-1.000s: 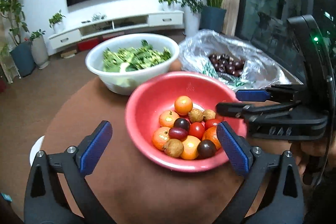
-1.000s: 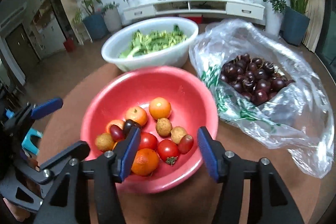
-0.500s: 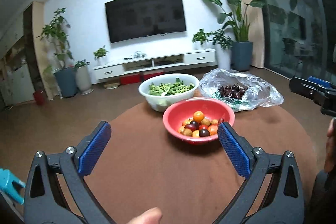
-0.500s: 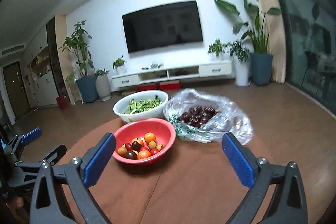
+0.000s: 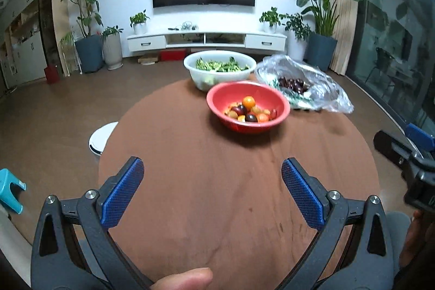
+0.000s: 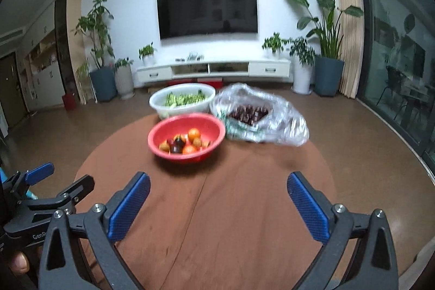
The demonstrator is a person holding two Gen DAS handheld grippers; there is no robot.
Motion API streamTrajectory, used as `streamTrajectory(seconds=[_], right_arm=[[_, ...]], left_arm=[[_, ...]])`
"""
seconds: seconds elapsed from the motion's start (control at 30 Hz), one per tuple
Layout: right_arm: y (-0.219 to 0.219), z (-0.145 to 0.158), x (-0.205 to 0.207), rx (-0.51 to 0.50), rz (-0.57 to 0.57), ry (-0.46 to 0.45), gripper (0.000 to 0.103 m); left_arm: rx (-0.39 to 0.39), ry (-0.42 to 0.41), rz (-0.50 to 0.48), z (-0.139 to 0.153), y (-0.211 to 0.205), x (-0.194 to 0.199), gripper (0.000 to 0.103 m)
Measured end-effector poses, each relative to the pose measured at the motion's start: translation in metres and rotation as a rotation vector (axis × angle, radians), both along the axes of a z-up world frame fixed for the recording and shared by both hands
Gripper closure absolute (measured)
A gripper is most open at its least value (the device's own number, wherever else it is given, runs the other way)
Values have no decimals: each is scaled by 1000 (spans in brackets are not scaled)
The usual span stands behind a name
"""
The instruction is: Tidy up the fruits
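Note:
A red bowl (image 5: 217, 99) (image 6: 160, 132) of mixed small fruits (image 5: 248, 112) (image 6: 187, 142), orange, red and dark purple, sits toward the far side of the round brown table (image 5: 217, 195). To its right lies a clear plastic bag (image 5: 323, 89) (image 6: 282, 121) holding dark cherries (image 5: 293, 83). My left gripper (image 5: 212, 181) hovers open over the near part of the table, well back from the bowl, with nothing between its blue pads. The right gripper (image 6: 218, 197) is also open and empty over the near table.
A white bowl (image 5: 195, 72) (image 6: 163, 102) of green vegetables stands behind the red bowl. A white stool (image 5: 100, 137) and a teal stool (image 5: 11, 189) stand left of the table. A thumb (image 5: 185, 277) shows at the bottom edge. A TV, cabinet and potted plants line the far wall.
Both grippers have pulled back and up from right over the red bowl to the table's near side. The right gripper's jaws widened from half open to fully open.

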State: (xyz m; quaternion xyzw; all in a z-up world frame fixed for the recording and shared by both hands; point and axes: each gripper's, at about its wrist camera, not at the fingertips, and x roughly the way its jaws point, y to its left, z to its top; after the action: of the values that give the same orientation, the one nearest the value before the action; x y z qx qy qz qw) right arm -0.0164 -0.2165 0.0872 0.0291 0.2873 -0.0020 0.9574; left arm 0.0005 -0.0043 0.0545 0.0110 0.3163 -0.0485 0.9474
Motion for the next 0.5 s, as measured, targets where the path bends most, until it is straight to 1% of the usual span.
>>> streamTrajectory(seconds=[0.17,0.5], right_arm=[[2,-10,-4,2,-2,49,0],[11,-17,-2,-23,3,74,0]], left_arm=[[4,28,1,-7,-2,-2,0],[16,66,23,-20,-2,17,0]])
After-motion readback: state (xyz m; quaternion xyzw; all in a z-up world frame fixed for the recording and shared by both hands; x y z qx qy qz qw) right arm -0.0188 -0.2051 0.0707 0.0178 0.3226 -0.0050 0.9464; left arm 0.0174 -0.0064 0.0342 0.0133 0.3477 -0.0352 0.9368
